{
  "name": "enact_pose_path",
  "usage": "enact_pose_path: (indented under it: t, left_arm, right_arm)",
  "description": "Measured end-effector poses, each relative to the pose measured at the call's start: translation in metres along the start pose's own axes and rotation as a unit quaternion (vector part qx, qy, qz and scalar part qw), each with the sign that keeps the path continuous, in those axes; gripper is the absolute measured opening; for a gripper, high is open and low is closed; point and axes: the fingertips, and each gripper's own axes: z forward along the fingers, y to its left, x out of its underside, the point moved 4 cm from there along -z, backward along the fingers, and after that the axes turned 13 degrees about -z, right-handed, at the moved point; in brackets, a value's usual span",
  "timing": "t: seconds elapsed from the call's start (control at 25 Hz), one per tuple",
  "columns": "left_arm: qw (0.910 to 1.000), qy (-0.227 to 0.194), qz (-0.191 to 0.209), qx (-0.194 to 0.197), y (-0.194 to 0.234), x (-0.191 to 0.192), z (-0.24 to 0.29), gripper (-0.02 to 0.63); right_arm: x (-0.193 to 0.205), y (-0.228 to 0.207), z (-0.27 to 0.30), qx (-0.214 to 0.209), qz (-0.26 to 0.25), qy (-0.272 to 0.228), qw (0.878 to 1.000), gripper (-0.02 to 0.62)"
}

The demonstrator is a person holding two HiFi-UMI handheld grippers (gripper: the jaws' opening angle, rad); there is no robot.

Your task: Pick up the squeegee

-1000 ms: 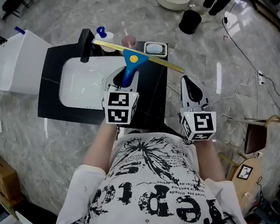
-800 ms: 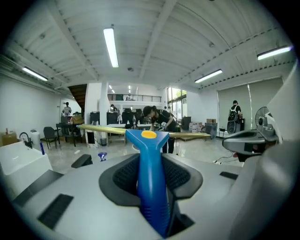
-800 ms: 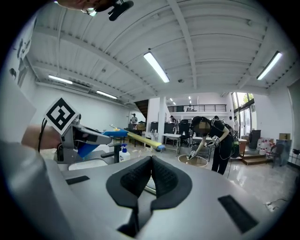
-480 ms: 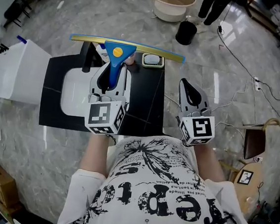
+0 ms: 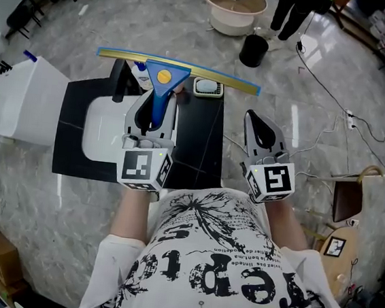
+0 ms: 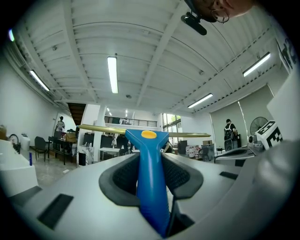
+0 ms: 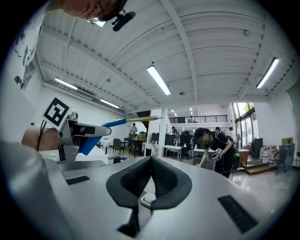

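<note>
Holding squeegee (image 5: 164, 76) by blue handle in clamped left gripper (image 5: 154, 105), now raised clear above black counter (image 5: 203, 148) and sink (image 5: 102, 133), blade level. Carrying right gripper (image 5: 260, 123) pinched together, empty. Judging pickup done.

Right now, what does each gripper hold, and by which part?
The left gripper holds the squeegee by its blue handle. The right gripper is shut and holds nothing.

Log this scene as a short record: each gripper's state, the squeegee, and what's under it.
Left hand-held gripper: shut on the handle of the blue plastic squeegee with a long yellow blade
Squeegee pose: in the air, blade crosswise
Right hand-held gripper: shut, empty
Below: white basin set in a black countertop
</note>
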Motion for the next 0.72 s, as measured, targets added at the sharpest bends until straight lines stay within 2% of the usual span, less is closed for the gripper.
enact_pose_path:
  t: [0.32,0.72]
  left_arm:
    - [1.0,0.0,0.0,-0.009,0.002,0.0009,-0.0041,0.141]
    - [0.9999,0.006,-0.004,-0.011,0.0013,0.0059,-0.003,0.14]
  right_arm:
    - [0.0012,0.0022,-0.0022,-0.013,0.006,-0.002,1.0,0.012]
    - [0.004,0.0023,0.0014,-0.007,0.011,0.0,1.0,0.012]
